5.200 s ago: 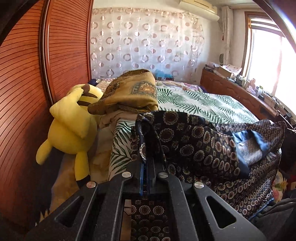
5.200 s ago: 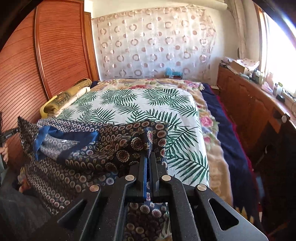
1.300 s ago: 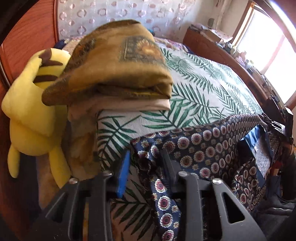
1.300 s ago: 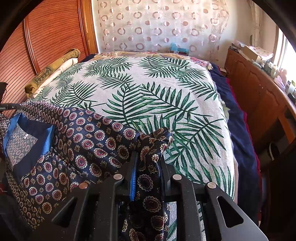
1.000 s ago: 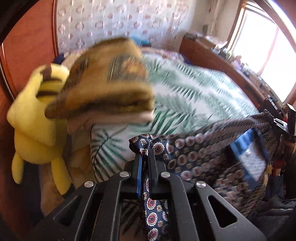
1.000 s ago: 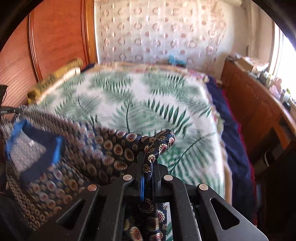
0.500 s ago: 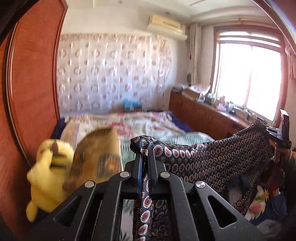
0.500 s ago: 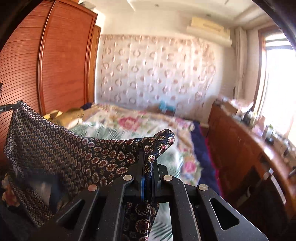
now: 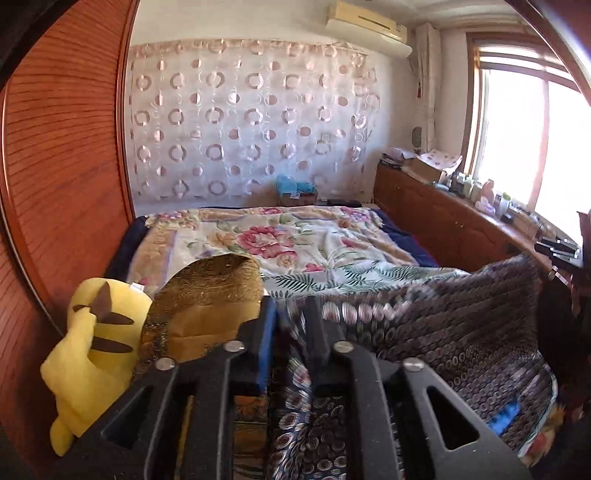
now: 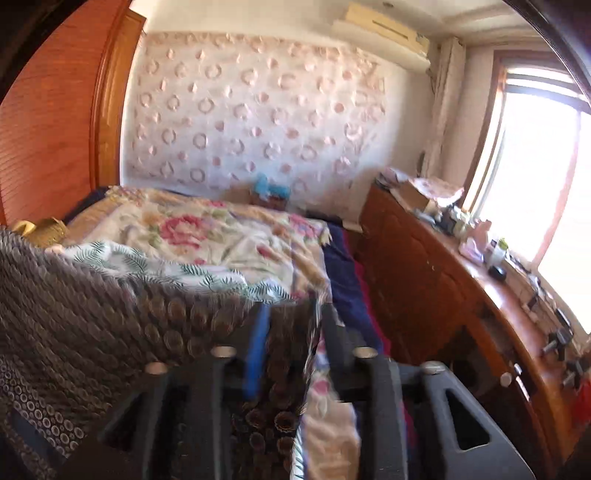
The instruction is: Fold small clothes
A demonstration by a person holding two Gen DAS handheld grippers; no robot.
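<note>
Step in hand: letting go of the patterned garment over the bed after a lift. Left claw spread, jaws just been opening, cloth blurred between the pads, loose. Right claw same, wider, w/ the other corner slipping out at 6 o'clock. Next, prob.: wait till it settles, smooth flat, re-pinch an edge, fold across.

Home bedroom. Bed with floral quilt and a palm-leaf cover on top, yellow plush toy at its side. Wooden wardrobe along one wall, circle-pattern curtain behind the bed, wall air conditioner above it. Low wooden cabinet under a sunlit window, cluttered with bottles and boxes.
</note>
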